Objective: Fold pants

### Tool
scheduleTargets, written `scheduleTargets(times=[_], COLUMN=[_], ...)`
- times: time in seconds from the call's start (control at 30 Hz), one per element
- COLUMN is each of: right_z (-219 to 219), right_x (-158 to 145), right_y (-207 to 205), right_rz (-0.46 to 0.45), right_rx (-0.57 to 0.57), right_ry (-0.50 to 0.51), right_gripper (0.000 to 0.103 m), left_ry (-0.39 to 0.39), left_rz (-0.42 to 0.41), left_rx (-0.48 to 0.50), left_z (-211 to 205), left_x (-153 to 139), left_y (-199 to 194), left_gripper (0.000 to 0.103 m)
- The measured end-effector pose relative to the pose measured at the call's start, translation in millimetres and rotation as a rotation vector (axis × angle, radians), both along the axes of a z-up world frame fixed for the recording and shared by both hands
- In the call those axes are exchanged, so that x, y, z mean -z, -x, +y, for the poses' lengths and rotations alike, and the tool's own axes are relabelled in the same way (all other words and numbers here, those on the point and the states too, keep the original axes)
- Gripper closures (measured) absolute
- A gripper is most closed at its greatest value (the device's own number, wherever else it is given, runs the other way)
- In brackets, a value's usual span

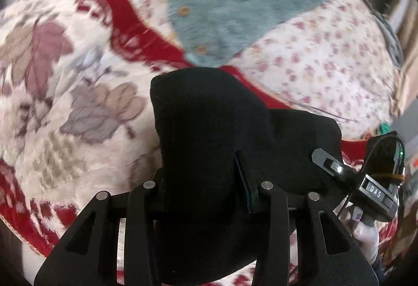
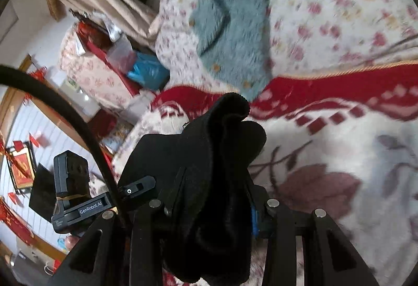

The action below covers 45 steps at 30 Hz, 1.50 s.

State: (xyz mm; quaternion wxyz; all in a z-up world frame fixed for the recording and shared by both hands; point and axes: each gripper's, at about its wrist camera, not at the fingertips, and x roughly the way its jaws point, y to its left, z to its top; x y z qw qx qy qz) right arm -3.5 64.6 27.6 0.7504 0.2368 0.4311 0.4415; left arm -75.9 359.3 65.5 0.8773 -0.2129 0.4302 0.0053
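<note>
- My left gripper (image 1: 206, 181) has its fingers clenched on a thick bunch of the black pants (image 1: 209, 113); the cloth bulges up between them and hides the tips, so I judge the grip from the pinched fabric.
- The pants are lifted clear of the bed (image 1: 313, 63) here, hanging over the flowered blanket (image 1: 65, 82) near its red border (image 1: 122, 24), with nothing of them spread flat in my left view.
- Further right in that view my right gripper (image 1: 329, 163) bites the same dark cloth, a gloved hand (image 1: 365, 236) behind it.
- From the right wrist, those fingers are likewise clamped on a rolled wad of the pants (image 2: 224, 144), which stands up in a crumpled peak (thick, several layers, I think).
- A teal fleece garment (image 2: 230, 11) lies beyond on the floral sheet, near the bed's far edge and well apart from what I hold.
- Risks as I judge them: both grips sit on bunched layers, so an inner layer could slip out and the fold come down crooked.
- The two grippers are close together; unless I draw them apart, the cloth between may sag and crease.
- If I lay the pants too far forward they could land on the teal garment and drag it.
- A black cable (image 2: 65, 108) arcs by my right gripper and might snag the cloth.
</note>
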Motion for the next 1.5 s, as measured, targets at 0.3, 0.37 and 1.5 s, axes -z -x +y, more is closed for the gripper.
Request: scheduleTargets(times=[0.3,0.37,1.5], right_z=[0.8,-3.9,21.2], right_x=[25.9,12.6,-61.3], right_y=[-6.4,-2.3,84.8], right_rz=[0.001,-0.041,-0.345], right_rx=[0.014,0.029,0.016], right_ry=[0.177,0.205,0.253], right_gripper=[0.044,0.044,0.043], left_ry=[0.010,-0.037,-0.329], left_rz=[0.035,0.045,-0.133], left_rx=[-0.100,-0.117,-0.240], left_z=[12.9,8.7,-59.7], left_x=[32.9,23.9,-42.7], left_y=[-0.5,1.5,74.0], left_gripper=[0.018,0.018,0.018])
